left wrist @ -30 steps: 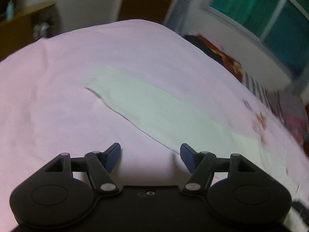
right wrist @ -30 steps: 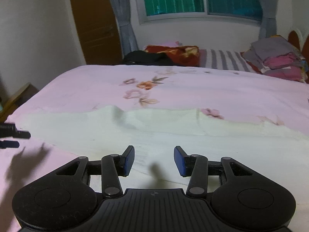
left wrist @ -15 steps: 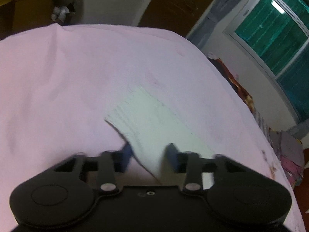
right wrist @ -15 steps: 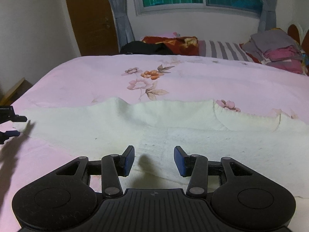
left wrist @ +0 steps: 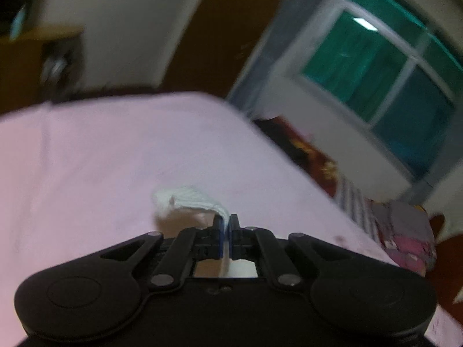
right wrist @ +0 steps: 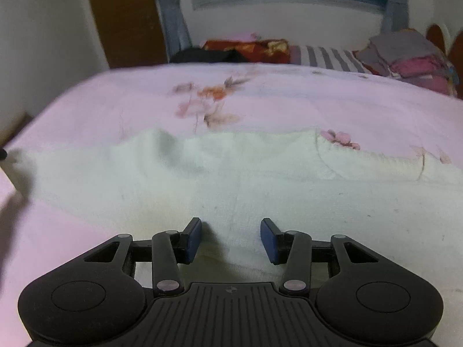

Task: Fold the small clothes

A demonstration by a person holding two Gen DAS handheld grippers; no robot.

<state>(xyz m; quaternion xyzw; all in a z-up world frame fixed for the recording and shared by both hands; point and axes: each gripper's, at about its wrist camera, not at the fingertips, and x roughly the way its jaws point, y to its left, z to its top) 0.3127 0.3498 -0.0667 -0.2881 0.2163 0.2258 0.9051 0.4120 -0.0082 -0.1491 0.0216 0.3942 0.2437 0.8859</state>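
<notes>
- Two grippers work one cream garment spread on the pink bed, probably so one end can be carried over while the rest stays flat.
- Left gripper: its jaws are pressed together on a cuff or corner of the garment, which puffs out just ahead and to the left of the tips. The pinch sits right at the edge, likely so the cloth trails freely below when lifted.
- That gripper points down at a shallow slant across the bed, tilted so the window leans in the far right; the blur suggests it is moving.
- Right gripper: pads stand apart, nothing clamped. The near hem lies directly under and between them, so it looks poised to press or take that edge.
- It angles more steeply down at the cloth, held level side to side.
- Farther ahead, the garment's neckline lies to the right; beyond it, bare floral sheet, then stacked clothes far right.
</notes>
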